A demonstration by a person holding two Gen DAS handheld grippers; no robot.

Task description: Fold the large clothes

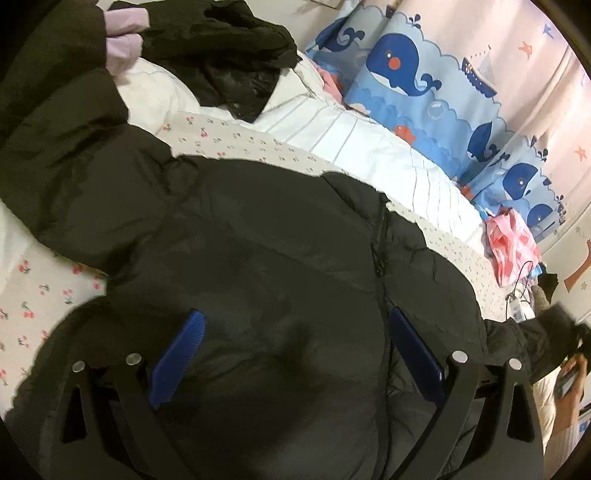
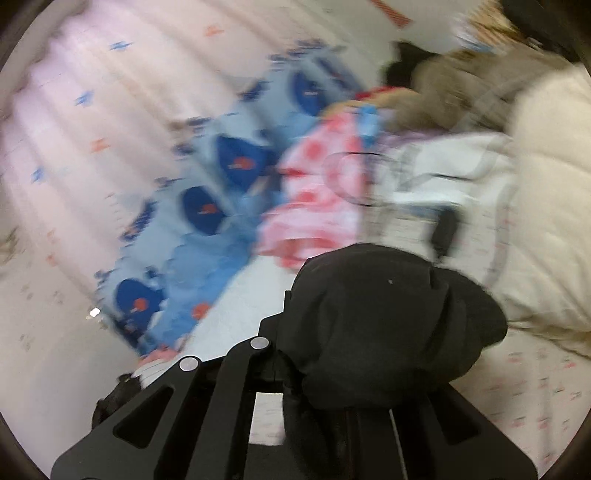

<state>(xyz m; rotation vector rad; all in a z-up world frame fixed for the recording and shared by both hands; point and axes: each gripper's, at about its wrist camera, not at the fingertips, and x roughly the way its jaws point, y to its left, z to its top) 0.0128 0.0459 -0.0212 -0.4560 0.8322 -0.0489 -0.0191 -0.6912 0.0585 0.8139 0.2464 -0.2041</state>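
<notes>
The right gripper is clamped on a bunch of the black coat; the left gripper hovers, jaws apart. Slick padding may slip free, and the coat could slump onto the bed.

whale curtain, cherry-print sheet; pink bag

Bed, cherry-print sheet: black jacket, white quilt.

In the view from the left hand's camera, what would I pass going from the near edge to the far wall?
Black puffer jacket → cherry-print sheet → white striped quilt → whale-print fabric → pale pink curtain.
</notes>
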